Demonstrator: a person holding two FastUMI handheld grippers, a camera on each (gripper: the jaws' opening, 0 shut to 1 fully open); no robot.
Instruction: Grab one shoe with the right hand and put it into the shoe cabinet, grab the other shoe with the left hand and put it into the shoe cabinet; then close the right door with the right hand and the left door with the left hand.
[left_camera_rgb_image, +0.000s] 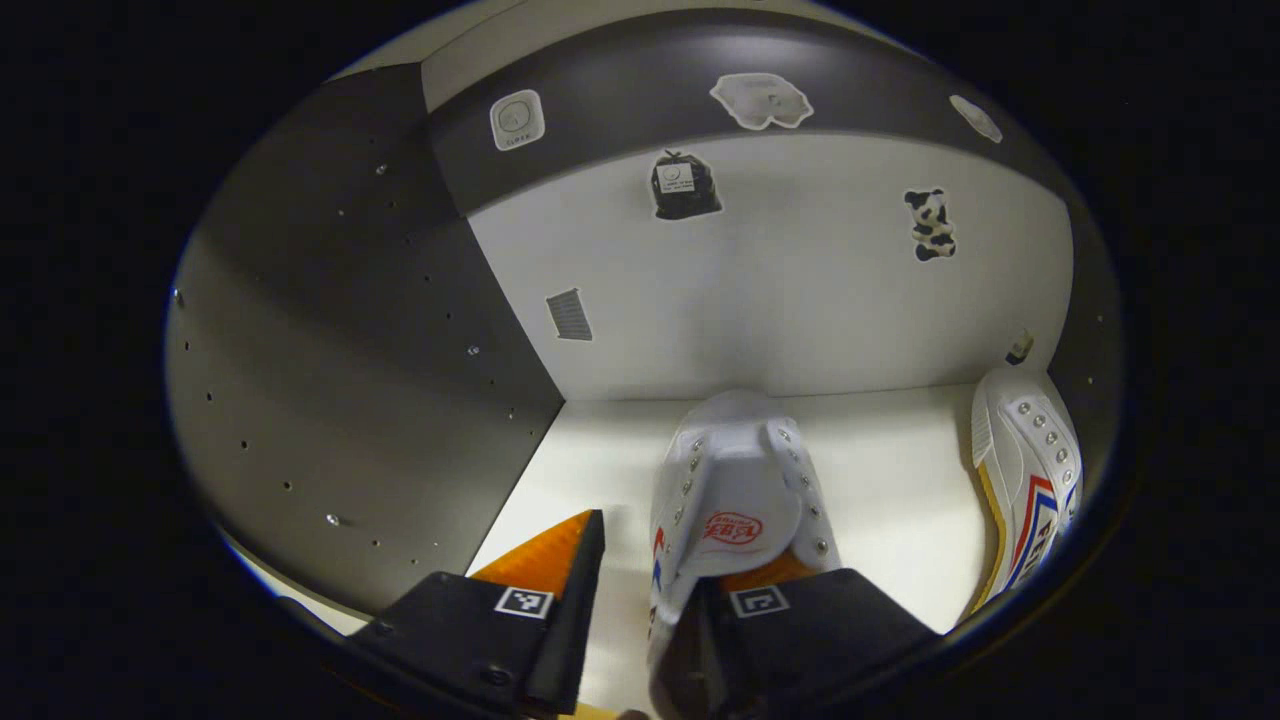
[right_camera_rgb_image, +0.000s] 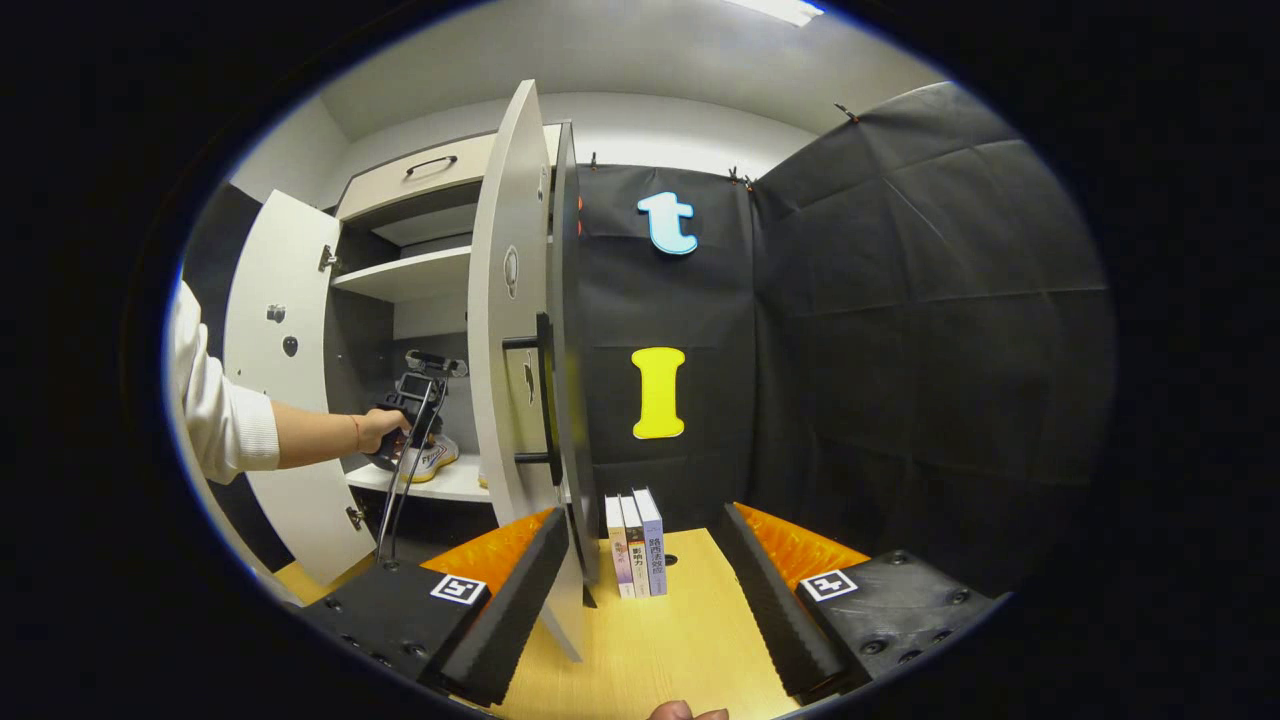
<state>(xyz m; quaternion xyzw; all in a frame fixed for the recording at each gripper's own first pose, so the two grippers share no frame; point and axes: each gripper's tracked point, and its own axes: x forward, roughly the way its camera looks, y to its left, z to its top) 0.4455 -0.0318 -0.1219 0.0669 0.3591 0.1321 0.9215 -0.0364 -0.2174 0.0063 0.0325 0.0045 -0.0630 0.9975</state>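
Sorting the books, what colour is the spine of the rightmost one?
Pale blue-lilac spine on the rightmost book, best seen in the right gripper view.

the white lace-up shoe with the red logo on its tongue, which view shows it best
The left gripper view: the white lace-up shoe with the red logo on its tongue sits close up on the white cabinet shelf, one finger of the left gripper inside its opening. The right gripper view shows a shoe far off on that shelf; which one is unclear.
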